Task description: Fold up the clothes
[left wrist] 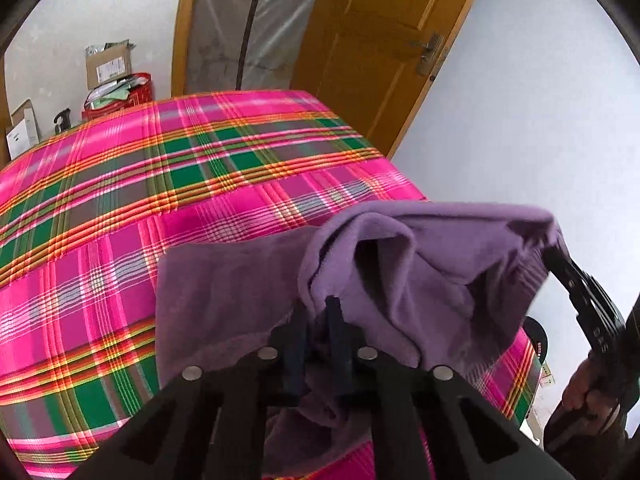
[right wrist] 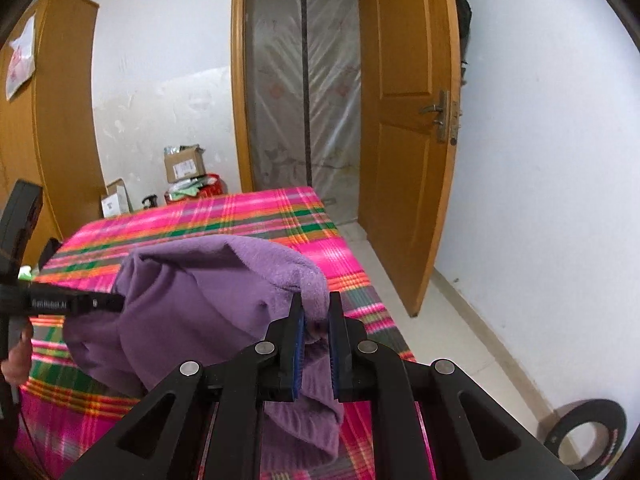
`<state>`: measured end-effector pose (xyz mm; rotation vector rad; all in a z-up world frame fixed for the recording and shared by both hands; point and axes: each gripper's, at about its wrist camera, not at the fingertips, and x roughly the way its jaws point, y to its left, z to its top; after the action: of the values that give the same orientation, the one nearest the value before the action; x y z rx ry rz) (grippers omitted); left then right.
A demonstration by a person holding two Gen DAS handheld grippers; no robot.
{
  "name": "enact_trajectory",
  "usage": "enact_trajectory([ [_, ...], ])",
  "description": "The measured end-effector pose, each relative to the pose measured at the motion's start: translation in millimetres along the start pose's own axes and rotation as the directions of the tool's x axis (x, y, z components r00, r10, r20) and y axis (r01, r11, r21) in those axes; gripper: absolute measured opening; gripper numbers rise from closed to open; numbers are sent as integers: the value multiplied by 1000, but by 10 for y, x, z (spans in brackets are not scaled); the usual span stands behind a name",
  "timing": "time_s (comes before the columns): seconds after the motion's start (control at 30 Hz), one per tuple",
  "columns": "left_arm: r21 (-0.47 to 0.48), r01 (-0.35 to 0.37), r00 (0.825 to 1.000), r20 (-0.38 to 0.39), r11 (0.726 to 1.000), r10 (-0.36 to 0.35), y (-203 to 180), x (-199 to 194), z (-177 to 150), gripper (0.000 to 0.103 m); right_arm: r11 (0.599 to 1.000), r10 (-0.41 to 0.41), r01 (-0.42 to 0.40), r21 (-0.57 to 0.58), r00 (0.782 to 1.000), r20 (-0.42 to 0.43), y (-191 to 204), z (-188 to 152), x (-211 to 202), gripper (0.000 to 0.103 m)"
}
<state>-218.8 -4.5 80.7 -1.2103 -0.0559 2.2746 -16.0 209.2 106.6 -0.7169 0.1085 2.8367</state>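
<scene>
A purple fleece garment (left wrist: 420, 272) hangs bunched above a bed covered with a pink, green and orange plaid sheet (left wrist: 160, 180). My left gripper (left wrist: 316, 312) is shut on one edge of it, the cloth pinched between the dark pads. At the right of the left wrist view, my right gripper (left wrist: 556, 256) holds the far corner up. In the right wrist view the garment (right wrist: 192, 300) sags between both grippers over the sheet (right wrist: 240, 216). There my right gripper (right wrist: 316, 308) is shut on a fold, and the left gripper (right wrist: 120, 302) enters the cloth from the left.
An open wooden door (right wrist: 404, 120) and a plastic-curtained doorway (right wrist: 304, 92) stand beyond the bed. Cardboard boxes (right wrist: 184, 164) and a red bag sit against the far wall. A wardrobe (right wrist: 60, 120) is at left. A black tape roll (right wrist: 584, 432) lies on the floor at right.
</scene>
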Motion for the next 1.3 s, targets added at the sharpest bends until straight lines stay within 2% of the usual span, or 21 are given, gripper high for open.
enact_trajectory([
  [0.37, -126, 80, 992, 106, 989, -66, 188, -413, -111, 6, 995, 100, -98, -28, 991, 91, 318, 393, 38, 10],
  [0.43, -140, 82, 988, 142, 987, -62, 209, -530, -139, 5, 991, 137, -134, -30, 985, 107, 401, 469, 42, 10],
  [0.47, -148, 79, 985, 162, 986, -54, 227, -593, -157, 1, 988, 154, -151, -33, 981, 115, 442, 503, 38, 10],
  [0.6, -186, 68, 975, 221, 980, -26, 337, -827, -236, 0, 975, 219, -212, -65, 966, 139, 659, 611, 52, 10],
  [0.7, -213, 41, 977, 213, 976, 5, 416, -824, -253, 0, 968, 245, -234, -94, 959, 138, 839, 655, 113, 10],
  [0.83, -215, 43, 983, 183, 976, -2, 427, -758, -235, 2, 952, 302, -293, -90, 948, 104, 956, 593, 164, 10],
  [0.93, -208, 54, 986, 168, 977, -19, 397, -697, -190, 10, 941, 332, -325, -96, 941, 73, 1027, 487, 173, 10],
  [1.03, -229, 120, 983, 166, 966, -82, 388, -650, -145, 18, 931, 356, -352, -92, 934, 31, 1060, 355, 208, 10],
  [1.1, -239, 163, 980, 155, 957, -128, 374, -619, -115, 27, 924, 372, -371, -89, 928, -3, 1077, 260, 247, 10],
  [1.23, -254, 221, 973, 121, 942, -196, 281, -516, -90, 34, 902, 416, -423, -90, 905, -86, 1115, 31, 350, 10],
  [1.3, -251, 221, 975, 95, 943, -203, 207, -458, -73, 36, 896, 429, -438, -80, 897, -105, 1079, -68, 340, 10],
])
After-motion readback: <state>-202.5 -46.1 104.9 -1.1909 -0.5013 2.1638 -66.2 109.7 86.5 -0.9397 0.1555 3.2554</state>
